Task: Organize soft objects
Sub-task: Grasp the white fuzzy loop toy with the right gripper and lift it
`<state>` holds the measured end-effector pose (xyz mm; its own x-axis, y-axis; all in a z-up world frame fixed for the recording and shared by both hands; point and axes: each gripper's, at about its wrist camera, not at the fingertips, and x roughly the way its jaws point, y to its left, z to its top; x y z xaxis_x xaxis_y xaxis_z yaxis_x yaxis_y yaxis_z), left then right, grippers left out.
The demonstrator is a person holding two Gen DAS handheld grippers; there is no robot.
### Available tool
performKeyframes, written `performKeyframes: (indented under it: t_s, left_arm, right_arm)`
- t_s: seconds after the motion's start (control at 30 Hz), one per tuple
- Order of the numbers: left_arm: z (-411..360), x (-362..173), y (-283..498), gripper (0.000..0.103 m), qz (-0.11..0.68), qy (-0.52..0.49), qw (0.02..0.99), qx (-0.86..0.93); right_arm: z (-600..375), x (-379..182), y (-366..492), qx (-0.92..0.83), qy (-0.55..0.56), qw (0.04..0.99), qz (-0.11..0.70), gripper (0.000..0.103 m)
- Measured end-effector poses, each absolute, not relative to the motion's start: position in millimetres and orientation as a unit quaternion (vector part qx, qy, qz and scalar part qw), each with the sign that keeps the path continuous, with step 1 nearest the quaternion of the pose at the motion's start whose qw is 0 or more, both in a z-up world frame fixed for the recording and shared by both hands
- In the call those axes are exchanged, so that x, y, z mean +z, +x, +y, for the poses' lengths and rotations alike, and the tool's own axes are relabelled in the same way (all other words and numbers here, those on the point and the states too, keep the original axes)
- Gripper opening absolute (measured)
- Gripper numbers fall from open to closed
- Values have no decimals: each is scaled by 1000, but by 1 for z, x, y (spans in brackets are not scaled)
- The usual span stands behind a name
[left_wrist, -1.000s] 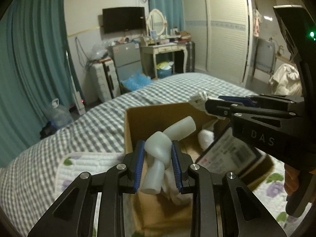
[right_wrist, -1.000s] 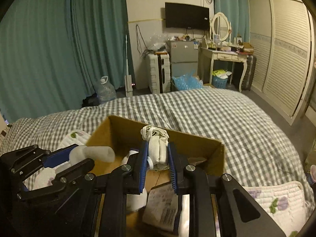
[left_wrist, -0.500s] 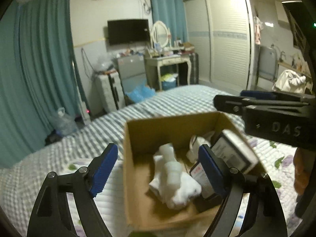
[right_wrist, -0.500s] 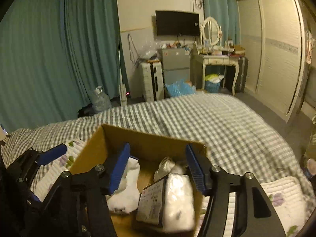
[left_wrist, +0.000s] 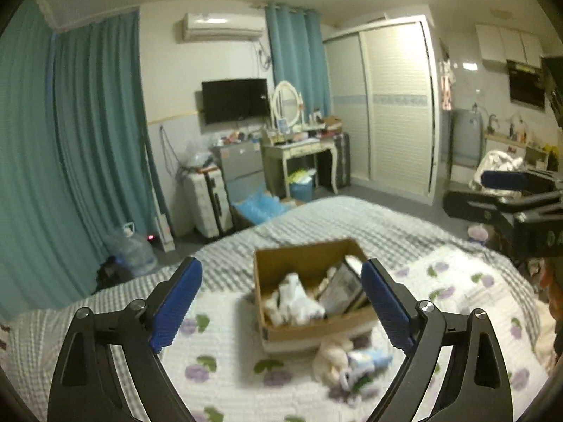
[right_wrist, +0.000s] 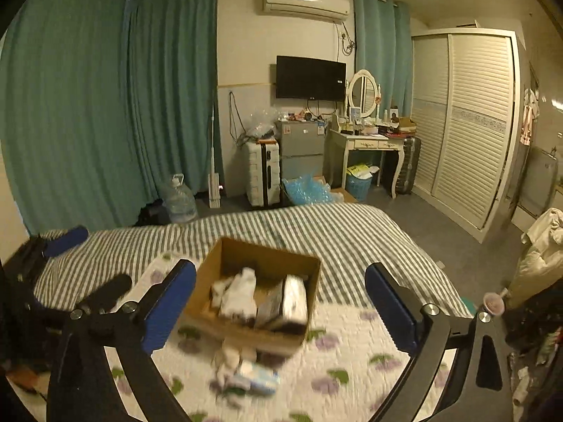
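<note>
Both hand-held grippers, left [left_wrist: 281, 307] and right [right_wrist: 280, 309], gape empty above cardboard box [left_wrist: 309, 328].

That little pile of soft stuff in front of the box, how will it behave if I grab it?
The pile looks like loose separate pieces, so one pinch probably lifts only part. It seems floppy and light, likely sagging and trailing. Blur hides detail.

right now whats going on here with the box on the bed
A person holds a two-finger gripper in each hand above the bed. Both the left gripper and the right gripper are open and empty. The cardboard box on the floral quilt holds white soft items and a packet. A small pile of soft things lies on the quilt in front of the box, not yet packed.
</note>
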<state>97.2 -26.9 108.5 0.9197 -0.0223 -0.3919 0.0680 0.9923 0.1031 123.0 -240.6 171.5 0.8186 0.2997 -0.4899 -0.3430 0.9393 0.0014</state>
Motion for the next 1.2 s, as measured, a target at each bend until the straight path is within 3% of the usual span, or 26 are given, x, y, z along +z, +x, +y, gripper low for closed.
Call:
performKeyframes:
  t_s: [0.2,0.47,0.67,0.73,0.87,1.2]
  left_arm:
    - [-23,65,71,93,239,48,969,-37]
    - [-3,-23,85,93,290,38,956,-26]
    - [17,-86,103,93,359,17,933,-21]
    - [19,-94,107,93,366,22,930,-14]
    - [17,-99,108,93,361,27,932,-15]
    - [-15,-94,98,93,369,36,928,-31]
  right_arm:
    - [-239,113,78,191,-32,938,286,98]
    - [-210,-16,89,204,-30,904,373,97]
    - [-189,-104,122,210,-30,869,447,72]
    - [-187,-116,128,211,-22,868,448,68]
    - [-182,-122,134,222,-18,868,443,39]
    - [-208,-74,109,252,-17,877,409,37]
